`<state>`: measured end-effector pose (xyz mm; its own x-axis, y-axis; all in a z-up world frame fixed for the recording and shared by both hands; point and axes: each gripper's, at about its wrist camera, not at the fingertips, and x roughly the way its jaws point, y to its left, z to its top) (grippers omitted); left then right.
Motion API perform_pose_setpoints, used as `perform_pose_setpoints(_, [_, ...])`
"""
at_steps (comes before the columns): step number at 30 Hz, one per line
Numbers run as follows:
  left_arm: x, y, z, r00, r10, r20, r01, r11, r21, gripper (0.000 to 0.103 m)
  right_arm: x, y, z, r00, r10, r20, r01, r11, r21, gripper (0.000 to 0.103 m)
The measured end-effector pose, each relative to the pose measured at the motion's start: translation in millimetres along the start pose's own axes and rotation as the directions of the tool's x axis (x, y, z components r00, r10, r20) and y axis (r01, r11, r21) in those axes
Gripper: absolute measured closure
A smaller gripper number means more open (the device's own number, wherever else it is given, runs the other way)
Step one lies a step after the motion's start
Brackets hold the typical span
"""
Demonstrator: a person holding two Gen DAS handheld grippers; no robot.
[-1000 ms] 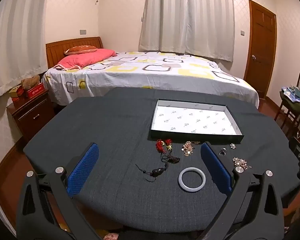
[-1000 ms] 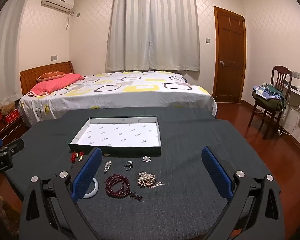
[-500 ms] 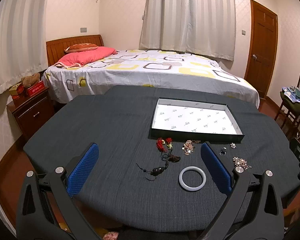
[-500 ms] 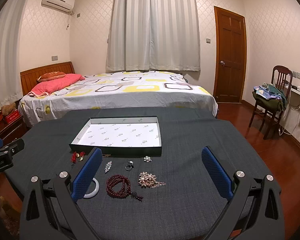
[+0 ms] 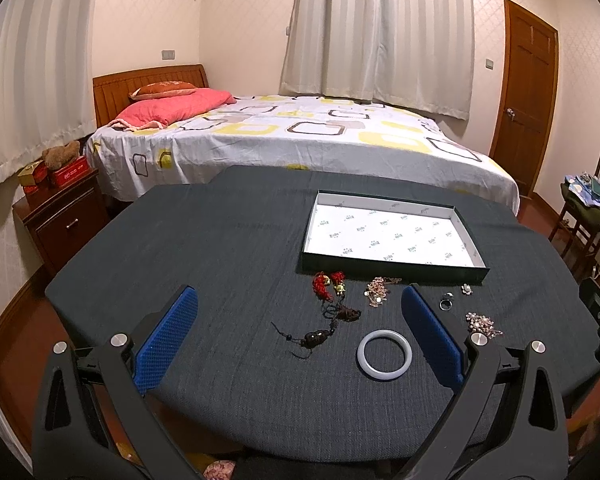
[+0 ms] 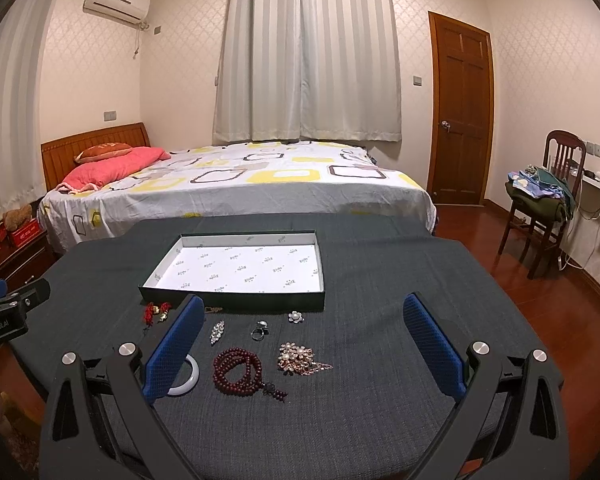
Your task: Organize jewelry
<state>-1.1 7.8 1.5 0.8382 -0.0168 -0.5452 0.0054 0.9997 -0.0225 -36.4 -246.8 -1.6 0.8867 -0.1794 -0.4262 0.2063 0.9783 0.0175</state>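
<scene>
Presently left gripper (image 5: pixel 300 332) and right gripper (image 6: pixel 304 344) both spread wide, holding nothing, jewelry loose on dark table cloth (image 6: pixel 380 280): white bangle (image 5: pixel 384 355), red bead bracelet (image 6: pixel 238 372), floral brooch (image 6: pixel 298 357), ring (image 6: pixel 259 331), just before empty tray (image 6: pixel 236 268).

Black gripper (image 5: pixel 300 336) frames, blue textured pads (image 5: pixel 166 340), silver screws.

Shallow dark tray (image 6: pixel 236 302), white-lined, lies flat and unfilled. Loose along its near wall: red tassel charm (image 5: pixel 327 284), white bangle (image 5: pixel 384 355), ring (image 6: pixel 259 330), dark-red bead strand (image 6: pixel 238 372), floral brooch (image 6: pixel 297 356).
</scene>
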Motion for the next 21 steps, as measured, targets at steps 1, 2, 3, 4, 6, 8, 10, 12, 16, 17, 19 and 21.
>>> perform_pose_setpoints(1, [1.3,0.5,-1.6,1.000,0.001,0.000,-0.001,1.000,-0.003,0.004,-0.6,-0.2,0.3,1.000,0.000,0.000,0.000,1.000,0.000,0.006])
perform_pose_setpoints(2, [1.3,1.1,-2.2,1.000,0.002,0.000,-0.002,1.000,-0.003,0.004,-1.2,-0.5,0.4,1.000,0.000,0.000,0.000,1.000,-0.001,0.006])
perform_pose_setpoints(3, [1.4,1.5,-2.7,1.000,0.002,0.000,-0.002,1.000,-0.003,0.004,-1.3,-0.6,0.4,1.000,0.000,0.001,0.000,1.000,0.000,0.006])
perform_pose_setpoints(4, [1.5,1.3,-2.1,1.000,0.002,0.000,-0.002,1.000,-0.002,0.004,-0.9,-0.4,0.1,1.000,0.000,0.001,0.000,1.000,0.001,0.006])
perform_pose_setpoints(6, [1.5,2.1,-2.3,1.000,0.001,0.000,-0.001,1.000,-0.002,0.004,-1.2,-0.4,0.4,1.000,0.000,0.002,0.000,1.000,0.002,0.006])
perform_pose_setpoints(8, [1.5,1.1,-1.4,1.000,0.002,-0.001,-0.002,1.000,-0.004,0.004,-1.3,-0.1,0.5,1.000,-0.001,0.002,0.001,1.000,0.001,0.006])
perform_pose_setpoints(10, [1.5,1.3,-1.3,1.000,0.002,0.000,-0.002,1.000,-0.003,0.004,-1.4,-0.4,0.7,1.000,0.000,0.001,0.000,1.000,0.001,0.006])
perform_pose_setpoints(12, [1.7,1.9,-1.5,1.000,0.002,-0.001,-0.002,1.000,-0.002,0.004,-1.4,-0.4,0.8,1.000,0.000,-0.001,0.000,1.000,0.001,0.006])
perform_pose_setpoints(16, [2.0,2.2,-1.2,1.000,0.002,-0.001,-0.002,1.000,-0.002,0.004,-2.2,0.1,0.4,1.000,0.001,0.002,-0.001,1.000,0.001,0.006])
perform_pose_setpoints(17, [2.1,1.9,-1.1,1.000,0.003,-0.001,-0.003,1.000,-0.003,0.004,-2.1,0.0,0.3,1.000,0.000,0.002,0.000,1.000,0.001,0.006])
perform_pose_setpoints(19, [2.2,1.7,-0.7,1.000,0.002,-0.003,-0.002,1.000,-0.003,0.004,-2.0,-0.4,0.5,1.000,0.002,0.001,-0.002,1.000,0.003,0.006])
perform_pose_setpoints(21, [2.0,2.0,-1.0,1.000,0.002,-0.002,-0.002,1.000,-0.003,0.004,-2.2,0.0,0.6,1.000,0.001,0.001,-0.001,1.000,0.001,0.006])
